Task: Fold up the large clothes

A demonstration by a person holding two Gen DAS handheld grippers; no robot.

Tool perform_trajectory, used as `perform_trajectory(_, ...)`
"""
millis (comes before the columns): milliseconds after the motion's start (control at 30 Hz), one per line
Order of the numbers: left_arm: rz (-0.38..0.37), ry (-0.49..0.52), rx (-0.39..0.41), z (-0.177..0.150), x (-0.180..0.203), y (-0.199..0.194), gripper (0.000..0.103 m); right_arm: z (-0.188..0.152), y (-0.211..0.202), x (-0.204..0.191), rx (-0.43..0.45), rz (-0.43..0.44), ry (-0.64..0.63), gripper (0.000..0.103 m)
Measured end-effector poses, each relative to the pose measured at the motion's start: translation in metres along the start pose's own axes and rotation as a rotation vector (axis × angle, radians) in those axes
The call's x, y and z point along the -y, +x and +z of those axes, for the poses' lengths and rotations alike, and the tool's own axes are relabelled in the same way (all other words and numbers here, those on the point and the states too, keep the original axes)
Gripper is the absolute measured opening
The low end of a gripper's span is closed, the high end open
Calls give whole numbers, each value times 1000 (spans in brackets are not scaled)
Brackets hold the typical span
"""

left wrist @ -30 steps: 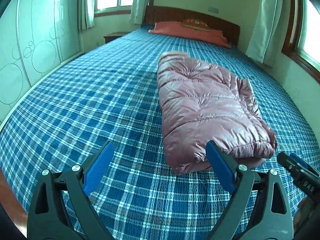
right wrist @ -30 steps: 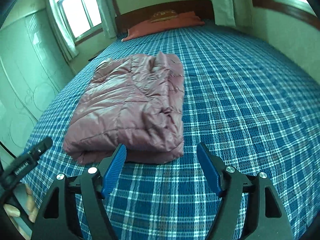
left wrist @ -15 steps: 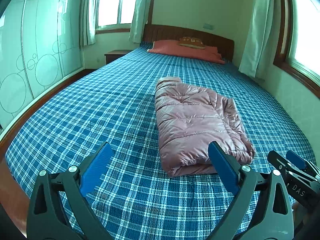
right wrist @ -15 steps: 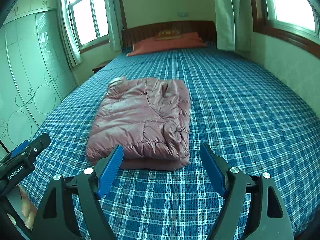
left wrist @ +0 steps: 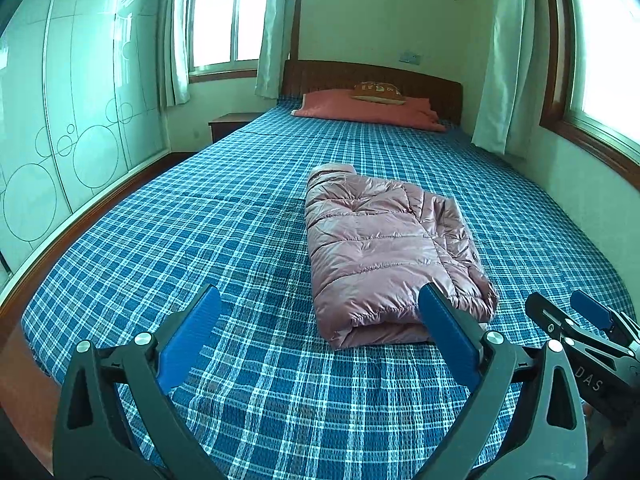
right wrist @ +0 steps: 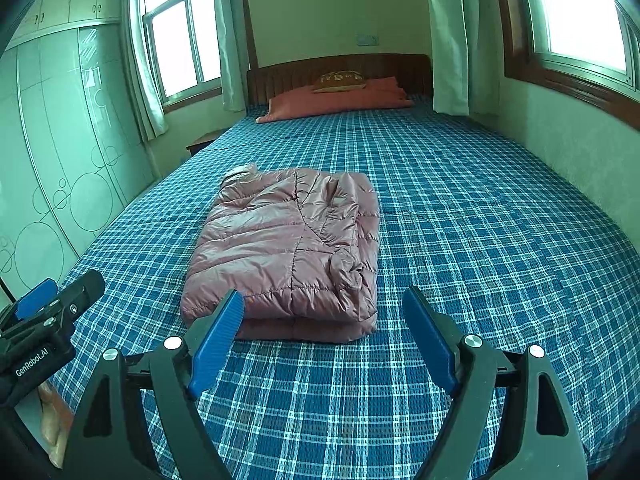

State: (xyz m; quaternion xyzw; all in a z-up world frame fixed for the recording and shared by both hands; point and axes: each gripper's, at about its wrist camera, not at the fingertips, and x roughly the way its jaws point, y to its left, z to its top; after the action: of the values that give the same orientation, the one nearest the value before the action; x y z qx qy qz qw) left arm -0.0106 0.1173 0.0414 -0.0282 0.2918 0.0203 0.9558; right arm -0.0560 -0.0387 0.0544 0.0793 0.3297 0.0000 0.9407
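We see a quilted puffer jacket (left wrist: pixel 384 248) of glossy, satiny pink cloth on a bedspread (left wrist: pixel 200 240) of matt, coarse-woven blue plaid. Our fingers (left wrist: pixel 188 338) bear ribbed blue pads on matt black plastic; the headboard (left wrist: pixel 372 76) looks like dark wood.

One jacket (left wrist: pixel 384 248), pink and folded, is seen on one bed (left wrist: pixel 200 240). One red pillow (left wrist: pixel 360 110) is laid at the headboard (left wrist: pixel 372 76), and one small cushion (left wrist: pixel 378 92) is set on it. Two windows are counted, one at the left (left wrist: pixel 224 20) and one at the right (left wrist: pixel 604 40). One nightstand (left wrist: pixel 228 124) is found beside the bed, and one wardrobe (left wrist: pixel 72 100) along the left wall. Two grippers are shown, the left (left wrist: pixel 320 316) and the right (right wrist: pixel 322 316), each with two blue-padded fingers (left wrist: pixel 190 340).
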Motion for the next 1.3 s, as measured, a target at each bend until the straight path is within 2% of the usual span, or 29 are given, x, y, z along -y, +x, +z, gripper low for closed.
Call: perform_trajectory(1300, 7, -4, -9, -8, -1, 0, 99, -6, 0, -2, -3, 12, 1, 81)
